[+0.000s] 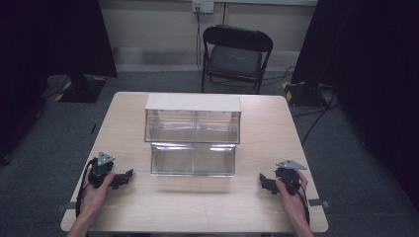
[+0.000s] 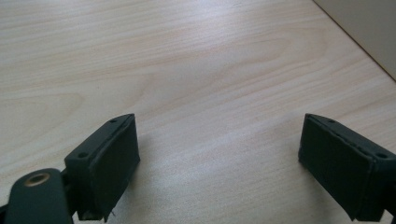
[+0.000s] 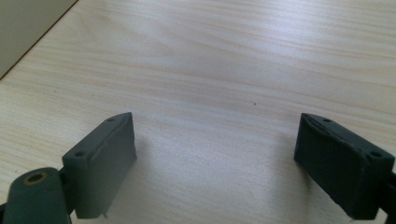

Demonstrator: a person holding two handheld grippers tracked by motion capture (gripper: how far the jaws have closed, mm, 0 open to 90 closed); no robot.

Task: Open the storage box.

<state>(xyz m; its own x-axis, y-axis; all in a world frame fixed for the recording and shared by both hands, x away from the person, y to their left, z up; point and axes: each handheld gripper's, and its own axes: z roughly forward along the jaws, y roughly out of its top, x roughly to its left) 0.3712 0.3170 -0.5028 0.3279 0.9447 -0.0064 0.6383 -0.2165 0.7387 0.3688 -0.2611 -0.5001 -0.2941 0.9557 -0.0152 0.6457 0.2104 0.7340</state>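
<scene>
A clear two-tier plastic bin organiser point(image 1: 192, 136) with a pale top stands in the middle of the light wooden table point(image 1: 143, 207); its compartments look empty. My left gripper point(image 1: 129, 174) rests on the table at the front left, held by a hand, jaws pointing toward the centre. My right gripper point(image 1: 261, 180) rests at the front right, jaws pointing left. In the left gripper view the left gripper point(image 2: 219, 140) is open over bare wood. In the right gripper view the right gripper point(image 3: 215, 140) is likewise open with nothing between its jaws.
A black folding chair point(image 1: 236, 54) stands behind the table's far edge. Dark curtains hang at both sides, and cables lie on the grey floor at the right. Bare tabletop lies between both grippers and in front of the organiser.
</scene>
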